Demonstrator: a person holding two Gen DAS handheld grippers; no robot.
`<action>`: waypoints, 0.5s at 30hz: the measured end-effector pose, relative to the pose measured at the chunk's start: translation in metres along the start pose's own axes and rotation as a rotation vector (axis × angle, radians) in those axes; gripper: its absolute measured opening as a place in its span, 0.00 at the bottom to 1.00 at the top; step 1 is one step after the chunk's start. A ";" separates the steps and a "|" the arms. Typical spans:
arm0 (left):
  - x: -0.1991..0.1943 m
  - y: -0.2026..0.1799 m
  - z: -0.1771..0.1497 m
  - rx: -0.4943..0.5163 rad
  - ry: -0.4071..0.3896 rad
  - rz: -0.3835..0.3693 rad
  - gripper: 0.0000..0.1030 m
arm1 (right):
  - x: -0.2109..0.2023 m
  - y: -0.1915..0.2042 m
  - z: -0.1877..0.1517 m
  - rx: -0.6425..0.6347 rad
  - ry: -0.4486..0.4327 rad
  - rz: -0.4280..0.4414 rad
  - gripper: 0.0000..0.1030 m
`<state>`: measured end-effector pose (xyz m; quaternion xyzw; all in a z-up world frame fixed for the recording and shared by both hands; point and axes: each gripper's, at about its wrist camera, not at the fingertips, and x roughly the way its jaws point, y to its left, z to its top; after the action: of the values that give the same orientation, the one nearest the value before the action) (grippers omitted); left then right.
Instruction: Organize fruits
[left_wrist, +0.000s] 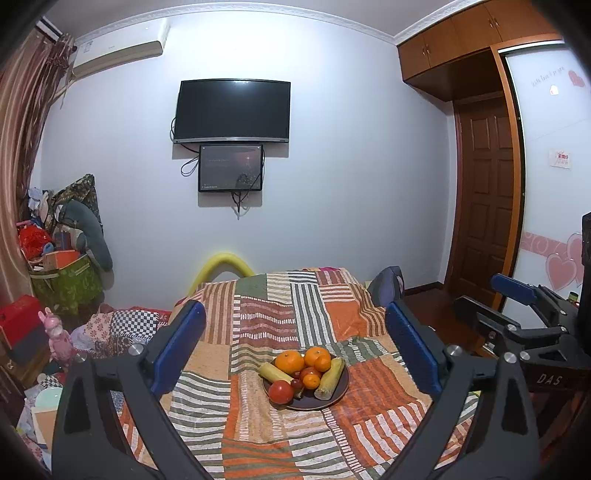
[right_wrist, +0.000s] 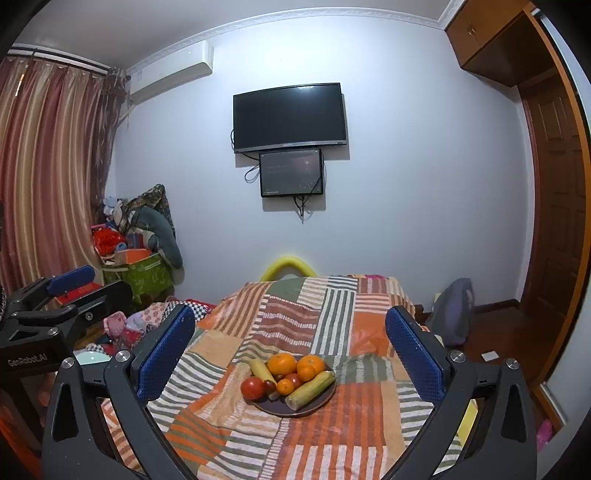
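Pale wall (left_wrist: 332, 166) with dark TV (left_wrist: 232, 110) over a smaller screen (left_wrist: 231, 168), AC unit (left_wrist: 118, 55) top-left, striped curtains (right_wrist: 48, 166), brown wooden door (left_wrist: 484, 192) right, cluttered corner.

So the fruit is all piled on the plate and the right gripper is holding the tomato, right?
No, the right gripper holds nothing: in the right wrist view its jaws stand open, short of the plate. The tomato lies on the plate with the other fruit.

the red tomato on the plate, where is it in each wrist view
Left wrist view: red tomato at the near left rim of the dark plate, lower centre.
Right wrist view: red tomato at the plate's left edge, lower centre.
Shared landmark: wall television.
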<state>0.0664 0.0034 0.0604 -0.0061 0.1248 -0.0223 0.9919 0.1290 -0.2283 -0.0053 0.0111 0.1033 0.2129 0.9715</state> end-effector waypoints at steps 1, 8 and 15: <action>0.000 0.000 0.000 -0.001 0.002 -0.002 0.96 | 0.000 0.000 0.000 0.000 0.001 0.000 1.00; -0.001 0.002 0.000 -0.007 0.008 -0.007 0.96 | -0.004 0.002 -0.001 -0.012 -0.001 -0.005 1.00; -0.001 0.001 0.001 -0.007 0.006 -0.007 0.97 | -0.005 0.004 -0.002 -0.015 -0.001 -0.006 1.00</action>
<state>0.0659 0.0040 0.0613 -0.0098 0.1276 -0.0254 0.9914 0.1230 -0.2267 -0.0058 0.0035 0.1010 0.2107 0.9723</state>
